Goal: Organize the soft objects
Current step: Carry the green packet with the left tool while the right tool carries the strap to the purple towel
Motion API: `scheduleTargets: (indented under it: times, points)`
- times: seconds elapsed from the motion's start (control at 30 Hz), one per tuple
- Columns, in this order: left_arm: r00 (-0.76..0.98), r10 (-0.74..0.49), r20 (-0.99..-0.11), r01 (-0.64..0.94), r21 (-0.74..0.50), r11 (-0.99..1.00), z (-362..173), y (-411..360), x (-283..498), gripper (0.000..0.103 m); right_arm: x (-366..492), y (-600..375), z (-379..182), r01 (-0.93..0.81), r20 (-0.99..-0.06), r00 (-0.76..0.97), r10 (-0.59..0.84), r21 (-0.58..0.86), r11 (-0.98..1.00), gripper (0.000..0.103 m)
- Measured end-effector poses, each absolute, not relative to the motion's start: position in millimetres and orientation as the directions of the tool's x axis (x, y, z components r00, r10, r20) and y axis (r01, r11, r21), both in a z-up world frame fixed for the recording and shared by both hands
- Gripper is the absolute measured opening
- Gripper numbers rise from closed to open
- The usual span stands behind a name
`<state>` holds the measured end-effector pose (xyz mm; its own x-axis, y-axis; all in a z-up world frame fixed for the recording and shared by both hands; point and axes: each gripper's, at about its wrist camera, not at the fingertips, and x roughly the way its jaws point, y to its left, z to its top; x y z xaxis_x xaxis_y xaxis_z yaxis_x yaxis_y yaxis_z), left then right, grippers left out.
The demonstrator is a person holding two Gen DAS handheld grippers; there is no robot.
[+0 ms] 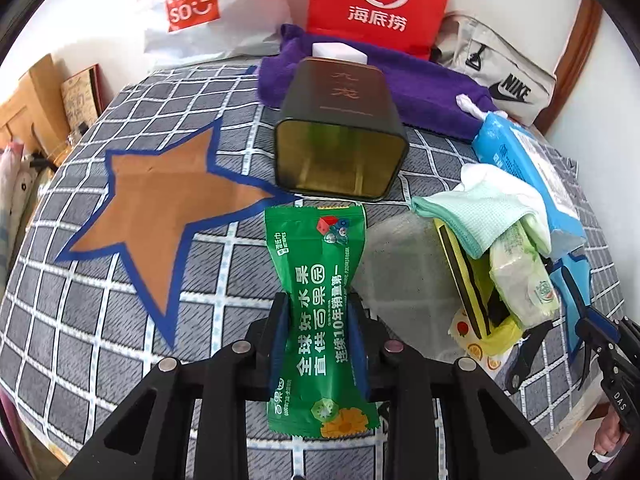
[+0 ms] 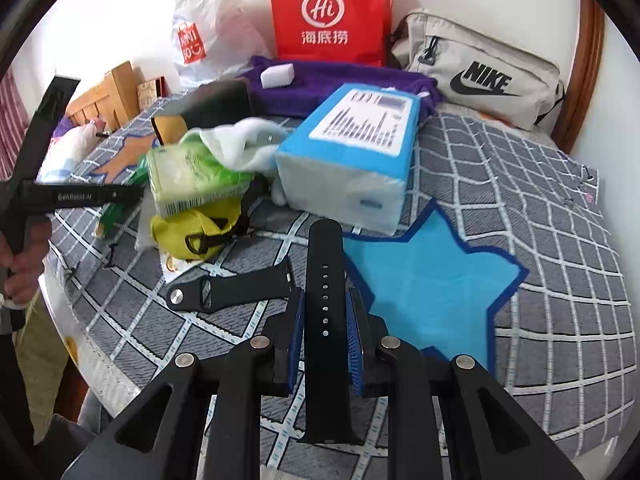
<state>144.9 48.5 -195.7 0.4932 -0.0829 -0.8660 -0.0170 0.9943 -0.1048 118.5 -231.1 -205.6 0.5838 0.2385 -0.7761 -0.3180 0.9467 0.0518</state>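
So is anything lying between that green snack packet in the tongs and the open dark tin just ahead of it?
Nothing visible does. The left tongs pinch the green snack packet, and its far end lies just short of the tin, whose open mouth faces it. Only bare checked cloth shows between them.

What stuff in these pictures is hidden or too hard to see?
- Green snack packet, left wrist view: its sides are covered by the left gripper fingers squeezing it.
- Dark tin, right wrist view: blurred, partly behind the white cloth.
- Blue tissue pack label, right wrist view: print too small and smudged.
- Watch strap, right wrist view: its sides are hidden by the right gripper.
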Motion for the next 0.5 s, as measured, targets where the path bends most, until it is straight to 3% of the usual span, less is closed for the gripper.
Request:
scheduleTargets:
  times: [0.5]
  points:
    - [0.555,-0.089,-0.827,-0.027,-0.124,0.992,-147.2,54.0,140.8,0.025,119.9,-243.6,-153.0,-0.280,-0.723,0.641,0.257,0.092,0.956,0.020]
